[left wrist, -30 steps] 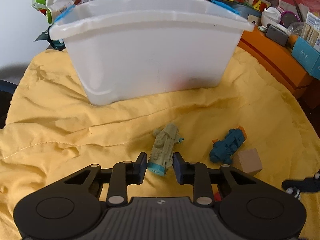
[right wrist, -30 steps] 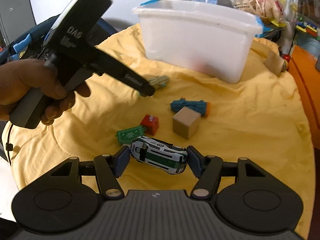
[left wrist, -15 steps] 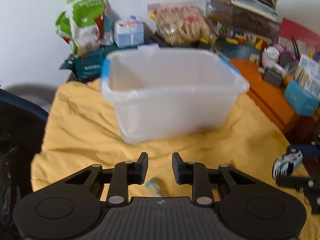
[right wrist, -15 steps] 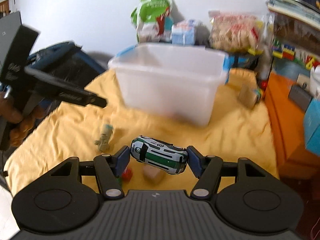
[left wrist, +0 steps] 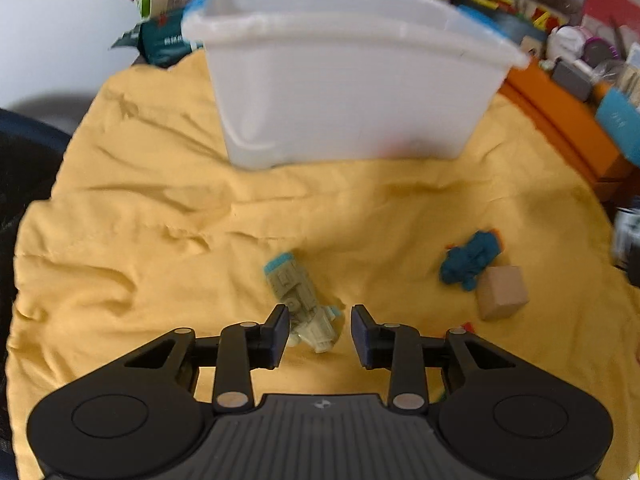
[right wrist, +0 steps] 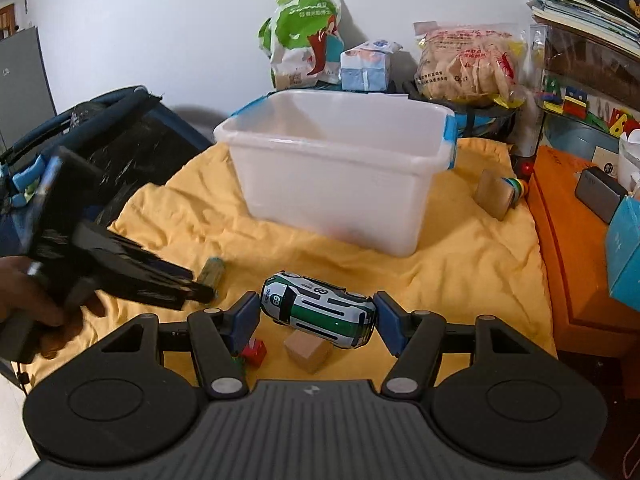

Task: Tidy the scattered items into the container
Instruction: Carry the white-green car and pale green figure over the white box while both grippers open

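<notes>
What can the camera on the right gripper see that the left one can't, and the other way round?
Only the right wrist view shows the green-and-white toy car clamped in the right gripper, the bin's inside, and the person's left hand. Only the left wrist view shows the dark teal toy and the open left gripper around the grey-green toy's end. Both show the white plastic bin, the yellow cloth, the grey-green toy and the wooden cube.

The toy car (right wrist: 318, 309) bears "69" on hood and roof.
</notes>
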`<state>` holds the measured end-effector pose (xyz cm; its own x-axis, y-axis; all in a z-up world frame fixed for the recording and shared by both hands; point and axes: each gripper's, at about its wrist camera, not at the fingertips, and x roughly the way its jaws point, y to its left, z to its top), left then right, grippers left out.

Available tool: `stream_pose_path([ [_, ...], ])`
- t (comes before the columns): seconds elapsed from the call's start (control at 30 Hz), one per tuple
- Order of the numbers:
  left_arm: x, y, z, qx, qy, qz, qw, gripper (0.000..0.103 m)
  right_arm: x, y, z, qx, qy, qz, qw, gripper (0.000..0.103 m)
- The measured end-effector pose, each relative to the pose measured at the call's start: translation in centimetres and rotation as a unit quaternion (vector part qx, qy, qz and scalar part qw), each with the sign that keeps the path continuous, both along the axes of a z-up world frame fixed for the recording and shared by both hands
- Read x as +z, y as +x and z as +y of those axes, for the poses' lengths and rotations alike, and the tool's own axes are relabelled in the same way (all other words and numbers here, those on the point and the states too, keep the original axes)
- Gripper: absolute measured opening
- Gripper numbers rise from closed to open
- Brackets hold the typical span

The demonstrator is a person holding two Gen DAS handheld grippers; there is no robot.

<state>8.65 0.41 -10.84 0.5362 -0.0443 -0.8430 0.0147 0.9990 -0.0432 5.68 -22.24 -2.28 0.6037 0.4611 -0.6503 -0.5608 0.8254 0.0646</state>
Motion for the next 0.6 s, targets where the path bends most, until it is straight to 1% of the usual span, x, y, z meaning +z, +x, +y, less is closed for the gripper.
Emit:
stream_pose_path([
  [0.13, -0.6, 0.5, 0.4, 0.009, -0.015, -0.002, 0.9998, 0.038, 0.1, -0.1, -0.6, -0.010, 0.002, 0.001, 1.000, 0.065],
  [0.27, 0.2, -0.1, 0.1, -0.006, 0.002, -0.022, 0.9997, 0.037, 0.2, 0.0, -1.2, -0.018, 0.005, -0.001, 1.000, 0.065],
  [0.37, 2.2, -0.5, 0.1, -0.014, -0.002, -0.043, 0.9990, 0.037, 0.3, 0.2, -1.6, -0.022, 0.008, -0.002, 1.000, 0.065],
  [0.47, 5.0, -0.8, 0.5, -0.018, -0.007, -0.071, 0.9973, 0.037, 0.7, 0.7, -1.6, -0.022, 0.012, -0.007, 1.000, 0.065],
  [0.6, 9.3, -0.5, 1.1, -0.016, -0.013, -0.101, 0.9946, 0.037, 2.0, 2.5, -1.2, -0.022, 0.023, -0.023, 0.999, 0.065],
])
